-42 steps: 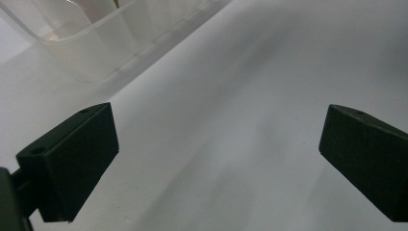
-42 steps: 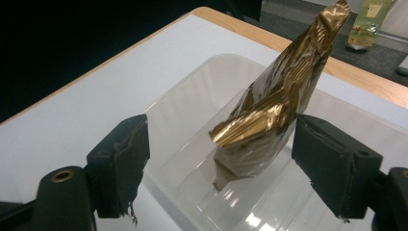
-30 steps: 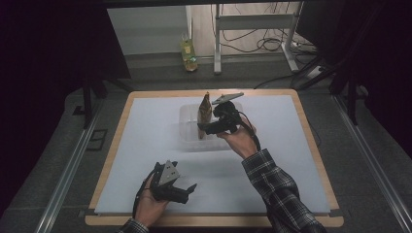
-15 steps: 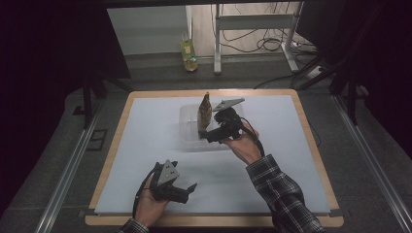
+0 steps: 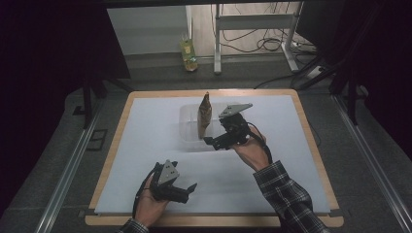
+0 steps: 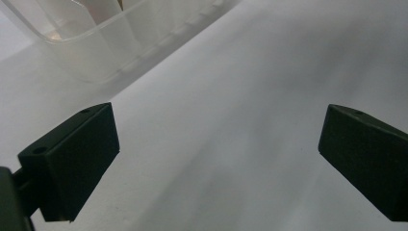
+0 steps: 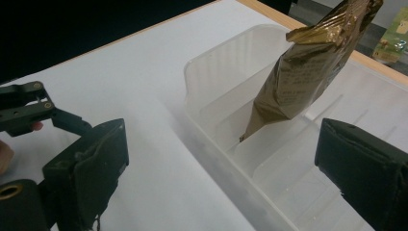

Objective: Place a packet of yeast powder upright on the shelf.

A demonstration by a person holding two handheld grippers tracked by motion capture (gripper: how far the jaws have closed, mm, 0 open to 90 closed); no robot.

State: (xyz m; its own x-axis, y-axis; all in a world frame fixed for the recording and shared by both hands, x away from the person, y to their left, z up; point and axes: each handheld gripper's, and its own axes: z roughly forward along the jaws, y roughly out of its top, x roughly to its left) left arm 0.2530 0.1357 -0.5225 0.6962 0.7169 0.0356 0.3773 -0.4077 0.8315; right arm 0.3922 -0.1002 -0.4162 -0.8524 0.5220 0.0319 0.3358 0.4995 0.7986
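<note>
A gold foil pouch (image 5: pixel 204 115) stands upright in a clear plastic tub (image 5: pixel 190 130) set toward the far middle of the bench (image 5: pixel 301 145), which is covered by a white sheet inside a wooden border. In the right gripper view the pouch (image 7: pixel 308 72) leans slightly, its lower corner resting in one of the tub's (image 7: pixel 226 91) ribbed compartments near the wall, its crimped top tilted toward the far edge of the bench.

The right gripper (image 5: pixel 217 141) sits just beside the near right side of the tub, held by a hand in a plaid sleeve (image 5: pixel 286 194). Its jaws have just been opening and now stand wide and released, with nothing pressed between them; in its own view the pouch shows beyond the gap, apart from both pads, and one jaw hangs over the tub's interior while the other is over the white sheet.

The left gripper (image 5: pixel 187 190) rests low near the front left of the bench, well apart from the tub. Its jaws are also spread wide and released, with bare white sheet between them, and a corner of the tub (image 6: pixel 96 43) shows at the top left of its view.

A greenish bottle (image 5: pixel 188 54) stands on the floor beyond the bench, near a metal frame (image 5: pixel 252 29).
</note>
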